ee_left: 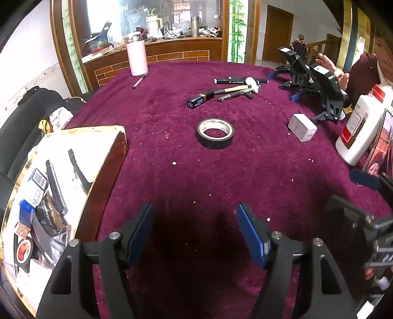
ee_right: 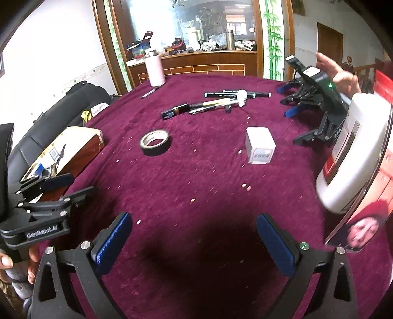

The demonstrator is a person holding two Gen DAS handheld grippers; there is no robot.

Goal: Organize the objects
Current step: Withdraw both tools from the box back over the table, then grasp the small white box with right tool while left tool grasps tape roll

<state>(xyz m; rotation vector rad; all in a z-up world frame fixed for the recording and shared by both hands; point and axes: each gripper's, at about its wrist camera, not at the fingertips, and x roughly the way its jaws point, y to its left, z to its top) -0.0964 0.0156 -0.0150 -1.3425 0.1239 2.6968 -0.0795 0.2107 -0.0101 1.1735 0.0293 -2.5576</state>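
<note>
Left wrist view: the black tape roll [ee_left: 215,133] lies flat at centre frame, hole facing up, while the long black marker [ee_left: 239,81] lies left-to-right at upper right. The left gripper [ee_left: 195,232] and right gripper [ee_right: 194,241] both gape wide, holding nothing.

- Daylight, fairly bright; comes from window [ee_left: 183,17] behind glass at back
- Dark soft shadow on cloth [ee_right: 196,186] btwn the near fingers, both views
- Strong fisheye bend + black vignette at corners
- Centre sharp; edges soft; white bottle [ee_right: 353,152] slightly blown out
</note>
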